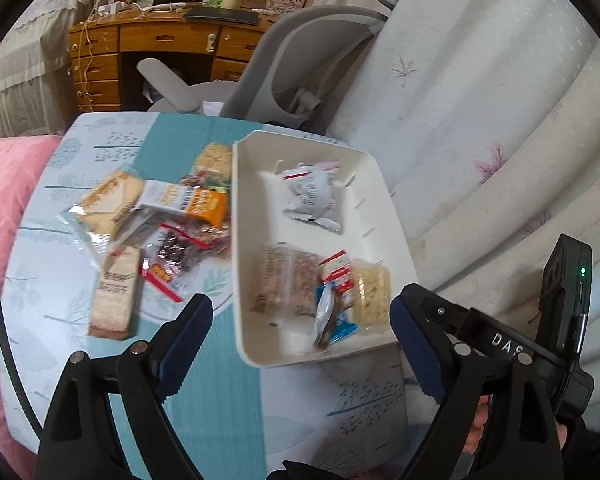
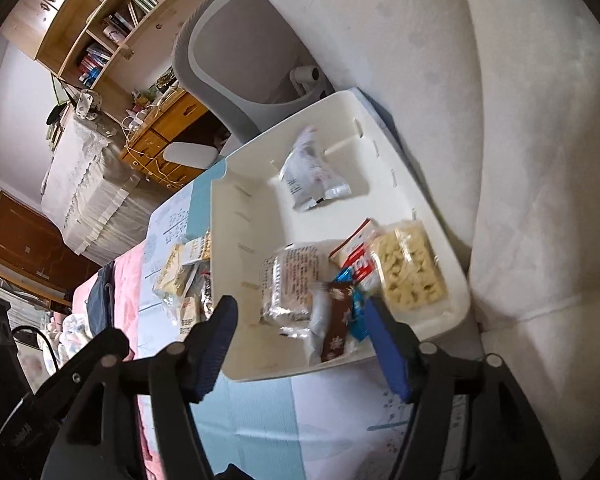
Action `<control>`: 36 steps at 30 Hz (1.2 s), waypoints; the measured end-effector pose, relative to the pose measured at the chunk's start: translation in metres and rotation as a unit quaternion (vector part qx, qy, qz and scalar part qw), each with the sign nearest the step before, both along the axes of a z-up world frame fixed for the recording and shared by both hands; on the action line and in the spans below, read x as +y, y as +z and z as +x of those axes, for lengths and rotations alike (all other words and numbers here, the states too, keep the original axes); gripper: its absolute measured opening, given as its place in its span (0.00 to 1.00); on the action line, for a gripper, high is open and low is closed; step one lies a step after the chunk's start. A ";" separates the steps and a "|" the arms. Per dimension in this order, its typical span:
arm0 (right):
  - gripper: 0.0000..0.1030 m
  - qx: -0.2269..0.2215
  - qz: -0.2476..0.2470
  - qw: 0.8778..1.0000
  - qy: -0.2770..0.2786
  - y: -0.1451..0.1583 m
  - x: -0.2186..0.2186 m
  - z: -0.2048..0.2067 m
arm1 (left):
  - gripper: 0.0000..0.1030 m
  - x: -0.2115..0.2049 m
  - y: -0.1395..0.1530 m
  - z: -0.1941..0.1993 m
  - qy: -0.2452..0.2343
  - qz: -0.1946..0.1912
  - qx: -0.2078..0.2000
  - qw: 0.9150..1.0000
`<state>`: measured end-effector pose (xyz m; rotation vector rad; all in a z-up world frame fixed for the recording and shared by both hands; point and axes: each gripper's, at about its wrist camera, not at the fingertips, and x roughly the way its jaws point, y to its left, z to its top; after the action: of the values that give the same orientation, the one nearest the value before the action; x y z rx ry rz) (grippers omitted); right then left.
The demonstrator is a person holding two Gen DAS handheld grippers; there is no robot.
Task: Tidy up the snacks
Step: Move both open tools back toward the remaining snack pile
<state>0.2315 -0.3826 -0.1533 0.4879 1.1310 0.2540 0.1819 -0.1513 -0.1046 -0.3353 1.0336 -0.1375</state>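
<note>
Snacks sit sorted in the white tray [image 1: 260,344] straight ahead of the left gripper [image 1: 302,320], whose jaws are spread wide and hold nothing. Right gripper [image 2: 300,320] hangs spread too, empty, right over the tray's near end, above a brown wrapper [image 2: 334,332] and a yellow cracker pack [image 2: 410,276]. Ahead-left of the left gripper, a loose pile of packets [image 1: 152,220] lies on the tabletop [image 1: 212,400].

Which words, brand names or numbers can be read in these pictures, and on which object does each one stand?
"DAS": white letters on the black body of the right hand-held gripper; the letters may run on.
Print on the snack packets in the white plastic tray and on the table: too blurred to read.
</note>
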 end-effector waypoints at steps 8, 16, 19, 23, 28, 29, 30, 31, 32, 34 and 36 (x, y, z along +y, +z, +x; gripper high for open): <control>0.76 0.014 0.018 1.000 -0.001 -0.003 0.031 -0.018 | 0.87 0.040 0.005 -0.027 -0.004 0.010 0.011 1.000; 0.77 0.010 0.001 1.000 -0.010 0.006 0.084 -0.048 | 0.87 0.109 0.009 -0.061 0.001 0.007 0.024 1.000; 0.76 0.008 -0.006 1.000 -0.018 0.011 0.107 -0.061 | 0.87 0.141 0.013 -0.075 -0.001 0.000 0.025 1.000; 0.76 0.010 -0.014 0.999 -0.034 0.014 0.138 -0.081 | 0.87 0.181 0.017 -0.088 -0.010 0.004 0.029 1.000; 0.76 0.011 -0.027 0.998 -0.057 0.015 0.176 -0.104 | 0.87 0.225 0.017 -0.098 -0.025 0.009 0.036 0.999; 0.76 0.010 -0.029 0.998 -0.062 0.015 0.184 -0.108 | 0.87 0.233 0.017 -0.099 -0.029 0.010 0.038 0.999; 0.76 0.009 -0.032 0.997 -0.066 0.014 0.190 -0.111 | 0.87 0.243 0.017 -0.100 -0.035 0.013 0.041 0.998; 0.76 0.008 -0.036 0.997 -0.071 0.014 0.197 -0.116 | 0.87 0.249 0.018 -0.100 -0.039 0.015 0.044 0.998; 0.76 0.006 -0.040 0.996 -0.075 0.013 0.203 -0.120 | 0.87 0.255 0.019 -0.100 -0.045 0.018 0.047 0.998; 0.76 0.004 -0.046 0.995 -0.083 0.011 0.218 -0.127 | 0.87 0.267 0.021 -0.098 -0.057 0.027 0.050 0.997; 0.76 0.001 -0.051 0.995 -0.086 0.009 0.229 -0.133 | 0.87 0.277 0.021 -0.094 -0.070 0.041 0.059 0.995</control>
<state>0.0986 -0.1533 -0.1442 0.4913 1.0906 0.0449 0.0884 0.1256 -0.0837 -0.1981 1.1771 -0.2022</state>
